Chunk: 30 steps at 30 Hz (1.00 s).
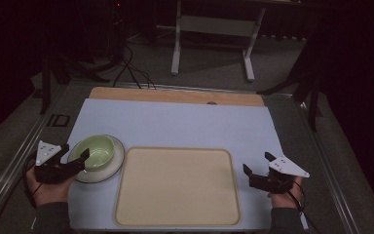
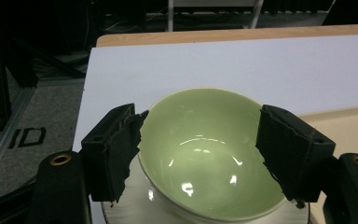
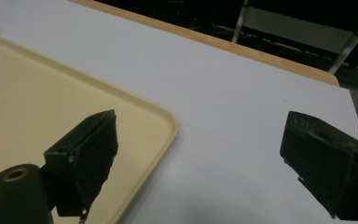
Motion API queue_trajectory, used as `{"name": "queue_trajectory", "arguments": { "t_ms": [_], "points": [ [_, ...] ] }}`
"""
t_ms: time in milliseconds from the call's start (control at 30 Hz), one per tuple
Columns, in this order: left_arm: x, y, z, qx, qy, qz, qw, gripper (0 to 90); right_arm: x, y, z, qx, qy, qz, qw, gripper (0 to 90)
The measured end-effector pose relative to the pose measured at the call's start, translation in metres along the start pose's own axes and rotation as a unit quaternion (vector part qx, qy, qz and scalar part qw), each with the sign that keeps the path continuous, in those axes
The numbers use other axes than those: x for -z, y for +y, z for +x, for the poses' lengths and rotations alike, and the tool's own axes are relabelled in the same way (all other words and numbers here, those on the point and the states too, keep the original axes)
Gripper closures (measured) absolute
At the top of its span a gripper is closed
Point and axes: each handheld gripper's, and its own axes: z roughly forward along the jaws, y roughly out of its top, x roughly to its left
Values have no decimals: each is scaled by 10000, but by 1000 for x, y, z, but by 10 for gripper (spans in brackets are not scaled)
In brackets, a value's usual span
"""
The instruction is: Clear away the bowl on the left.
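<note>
A pale green bowl (image 1: 96, 150) (image 2: 205, 158) stands empty on a white plate (image 1: 118, 161) (image 2: 131, 197) at the table's left. My left gripper (image 1: 75, 150) (image 2: 200, 112) is at the bowl's left side, open. In the left gripper view its two black jaws frame the bowl's rim left and right, and I cannot tell whether they touch it. A beige tray (image 1: 175, 187) (image 3: 28, 93) lies empty in the middle. My right gripper (image 1: 256, 162) (image 3: 200, 116) hovers just right of the tray, open and holding nothing.
A light blue mat (image 1: 175, 124) covers the table, with a wooden strip (image 1: 175, 96) along its far edge. Beyond it are a white table frame (image 1: 212, 29) and cables (image 1: 131, 73) on the dark floor. Metal rails run along both table sides.
</note>
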Motion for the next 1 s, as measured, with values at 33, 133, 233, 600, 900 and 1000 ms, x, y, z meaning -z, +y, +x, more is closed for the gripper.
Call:
{"name": "queue_trajectory", "arguments": {
  "t_ms": [33,133,233,600,900,1000],
  "points": [
    [0,0,0,26,9,8,10000,298,0,0,1,10,-12,2,10000,108],
    [0,0,1,52,32,22,10000,298,0,0,1,34,8,-17,10000,108],
    [-3,-1,3,68,107,162,9998,314,-1,0,1,60,-18,10,10000,108],
    [-10,-3,10,184,297,273,9990,307,1,1,2,104,-144,-112,9998,108],
    [-18,-3,9,136,345,425,9984,310,2,1,2,102,-170,-165,9997,108],
    [-19,-3,9,129,353,468,9982,318,2,1,2,109,-176,-168,9996,108]
  ]
}}
